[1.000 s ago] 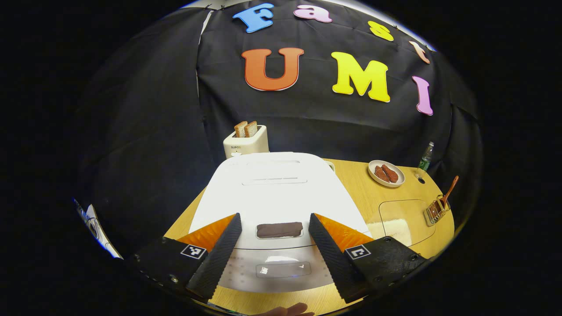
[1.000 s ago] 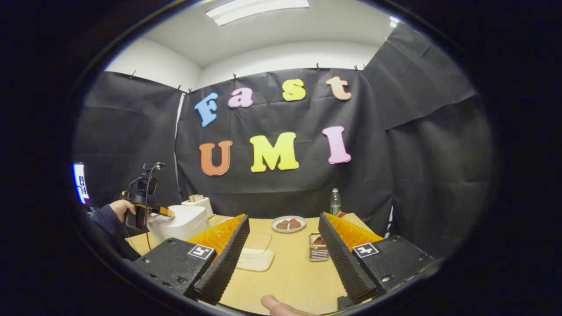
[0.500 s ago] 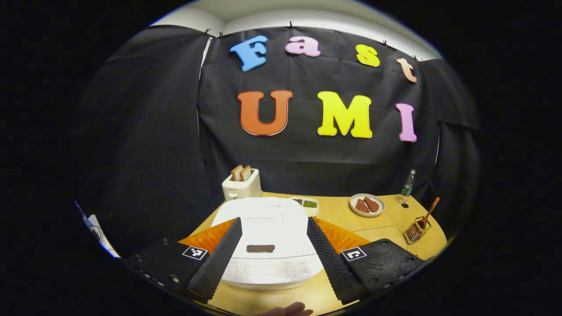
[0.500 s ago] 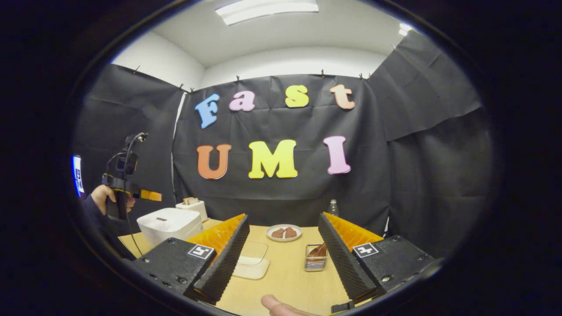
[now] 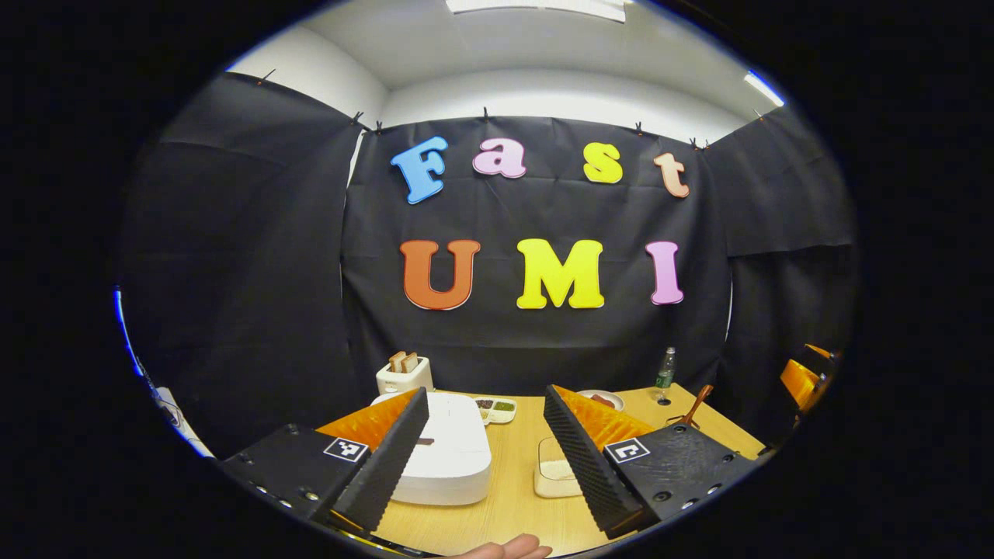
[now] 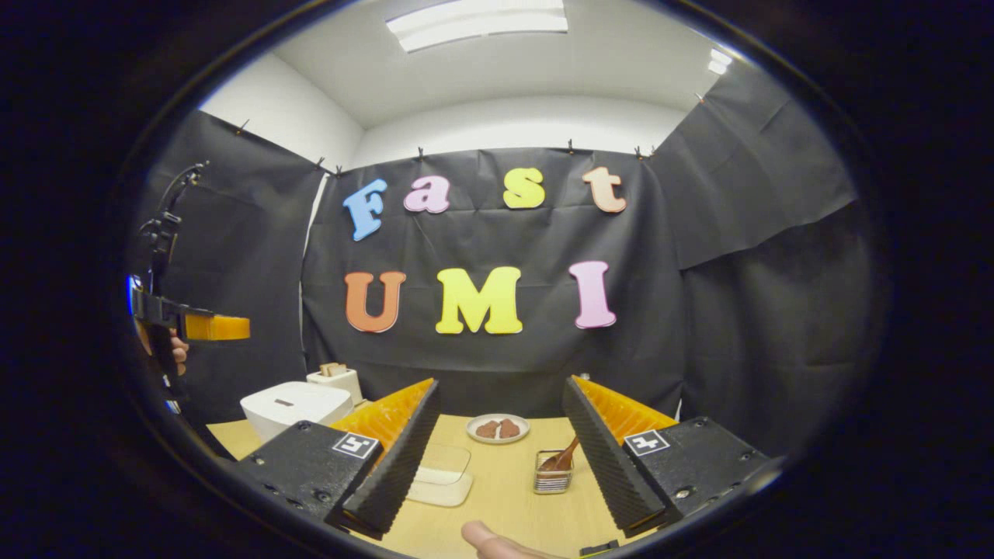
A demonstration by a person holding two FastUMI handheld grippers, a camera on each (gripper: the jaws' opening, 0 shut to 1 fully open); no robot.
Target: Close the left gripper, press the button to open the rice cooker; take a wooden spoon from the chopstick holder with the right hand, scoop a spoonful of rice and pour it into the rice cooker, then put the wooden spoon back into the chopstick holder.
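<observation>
Nothing is done yet: the rice cooker [image 5: 446, 454] lid is shut, the wooden spoon [image 6: 565, 456] is left in the chopstick holder [image 6: 552, 480], and the left gripper [image 5: 485, 458] and right gripper [image 6: 501, 454] are held wide open and empty.

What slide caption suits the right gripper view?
Open right gripper above a wooden table, facing a spoon in its holder; shut rice cooker at left.

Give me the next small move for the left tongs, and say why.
Probably shut the left tongs first: they stand open, clear of the rice cooker, whose lid is down. Shut, they could then come down on its dark button.
</observation>
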